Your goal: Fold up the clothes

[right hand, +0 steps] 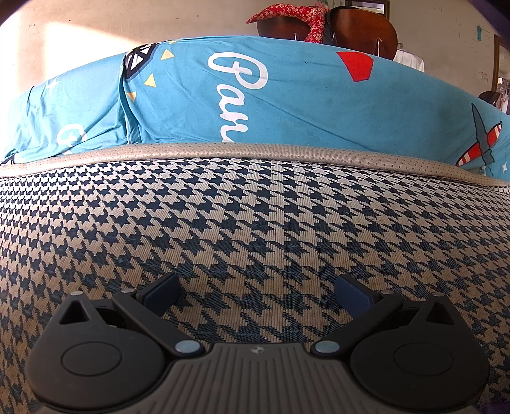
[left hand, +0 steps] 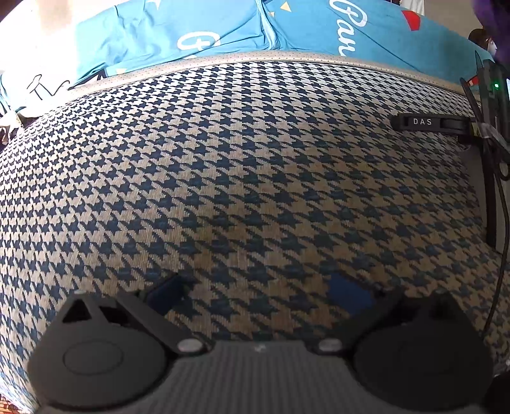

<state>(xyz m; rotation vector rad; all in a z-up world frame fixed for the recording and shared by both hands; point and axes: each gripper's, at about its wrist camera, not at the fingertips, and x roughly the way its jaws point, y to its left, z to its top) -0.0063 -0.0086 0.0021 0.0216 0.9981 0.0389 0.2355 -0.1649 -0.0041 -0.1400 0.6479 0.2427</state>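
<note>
A houndstooth cloth [left hand: 242, 178] in dark blue and beige lies flat and fills most of both views [right hand: 255, 223]. Its far edge has a beige dotted hem [right hand: 255, 151]. My left gripper [left hand: 258, 293] is open, low over the cloth, with nothing between its blue pads. My right gripper [right hand: 256, 291] is open too, close above the same cloth and empty. The right gripper's body [left hand: 491, 127] shows at the right edge of the left wrist view.
A turquoise printed sheet [right hand: 287, 95] with white lettering covers the surface beyond the cloth; it also shows in the left wrist view [left hand: 223, 28]. A wooden chair [right hand: 360, 25] with red floral fabric [right hand: 287, 16] stands behind, before a pale wall.
</note>
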